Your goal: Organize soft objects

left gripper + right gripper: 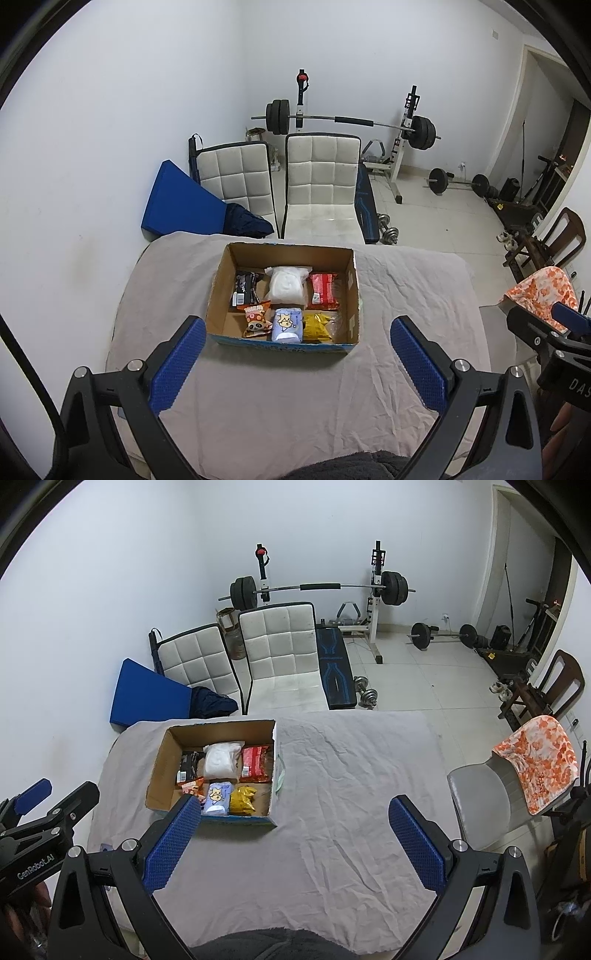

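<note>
A brown cardboard box [221, 288] [160, 771] stands on the grey cloth-covered table [280, 398] [332, 812]. Inside lie several soft packets: a black one [243, 288], a white one [287, 285] [221, 761], a red one [323, 290] [255, 763], an orange panda one [256, 320], a light blue one [287, 325] [218, 798] and a yellow one [317, 325] [242, 800]. My left gripper [295, 328] is open and empty, held above the table in front of the box. My right gripper [293, 808] is open and empty, to the right of the box.
Two white quilted chairs [321, 184] [236, 181] stand behind the table, with a blue pad [177, 203] on the left. A barbell rack [351, 122] stands at the back wall. A grey chair with an orange patterned cloth [535, 764] is at the table's right.
</note>
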